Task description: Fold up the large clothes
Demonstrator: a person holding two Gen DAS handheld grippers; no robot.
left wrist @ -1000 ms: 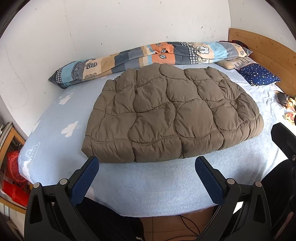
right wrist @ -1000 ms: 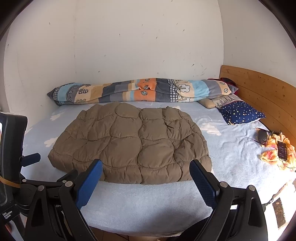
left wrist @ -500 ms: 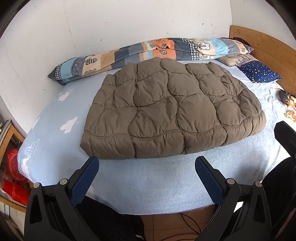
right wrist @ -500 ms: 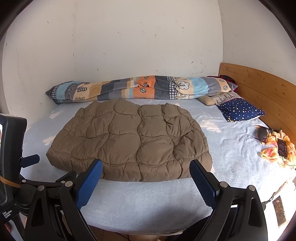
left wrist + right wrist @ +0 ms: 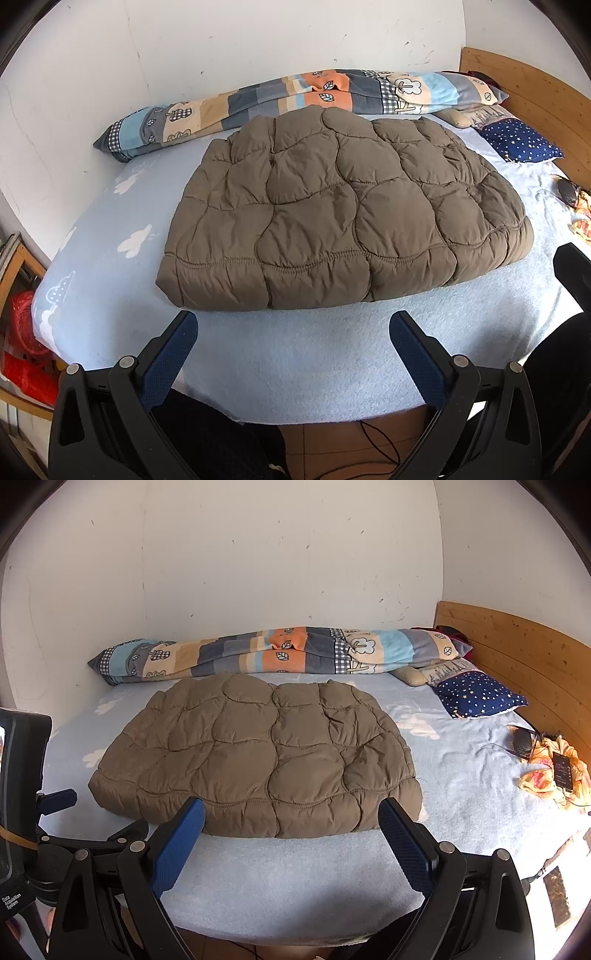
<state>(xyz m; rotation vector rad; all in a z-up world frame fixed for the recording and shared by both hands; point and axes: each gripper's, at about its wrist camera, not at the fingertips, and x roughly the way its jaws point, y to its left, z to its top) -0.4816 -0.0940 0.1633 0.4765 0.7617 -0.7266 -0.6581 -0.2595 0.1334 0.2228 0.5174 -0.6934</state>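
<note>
On the bed (image 5: pixel 258 362), brown padded jacket (image 5: pixel 340 218) lies folded into a compact block, apparently near finished. Left hand-held gripper (image 5: pixel 293 343) and right hand-held gripper (image 5: pixel 291 827) hover released, short of its near hem.

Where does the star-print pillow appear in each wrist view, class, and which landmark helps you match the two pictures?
Left wrist view: the pillow is at the upper right edge, beyond the brown jacket.
Right wrist view: the pillow is right of centre, beside the headboard.
Shared landmark: the patchwork quilt rolled along the wall.
</note>
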